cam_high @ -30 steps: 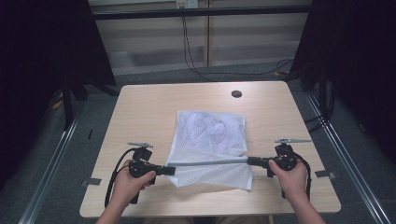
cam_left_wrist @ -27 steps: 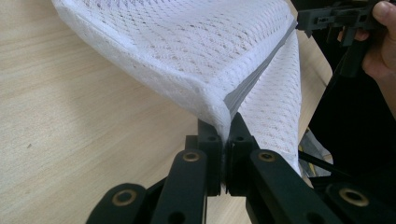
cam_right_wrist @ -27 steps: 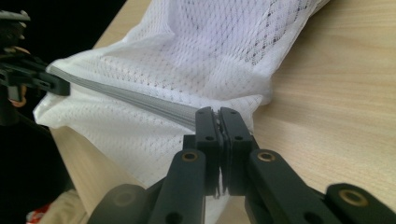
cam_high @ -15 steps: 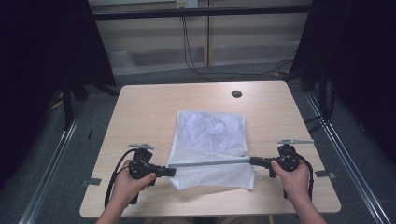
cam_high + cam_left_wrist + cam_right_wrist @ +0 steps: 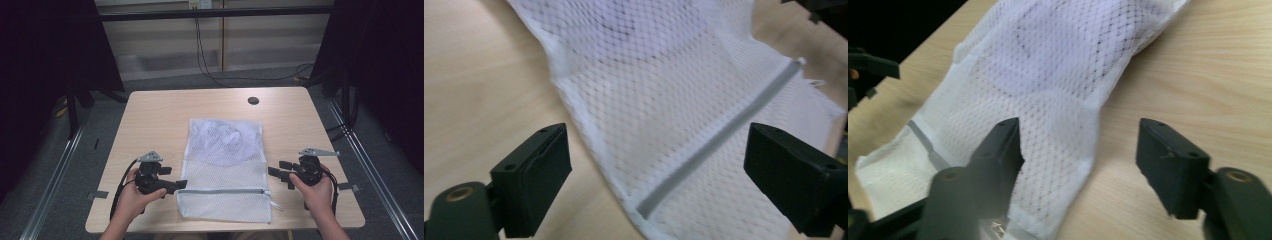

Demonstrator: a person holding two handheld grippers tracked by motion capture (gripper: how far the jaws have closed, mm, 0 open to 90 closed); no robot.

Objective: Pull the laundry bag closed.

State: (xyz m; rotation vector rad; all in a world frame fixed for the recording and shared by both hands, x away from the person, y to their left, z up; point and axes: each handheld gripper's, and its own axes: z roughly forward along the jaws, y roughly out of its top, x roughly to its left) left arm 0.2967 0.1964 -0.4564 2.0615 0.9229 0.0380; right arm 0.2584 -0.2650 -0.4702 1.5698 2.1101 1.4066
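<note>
Both fingers [image 5: 531, 185] apart beside mesh bag [image 5: 225, 165]

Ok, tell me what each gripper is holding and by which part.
Nothing is held. The left gripper and right gripper have just been opening, jaws apart and empty, beside the mesh bag lying on the table.

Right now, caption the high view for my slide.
Both grippers open beside a zipped white mesh laundry bag lying flat on the wooden table.
</note>
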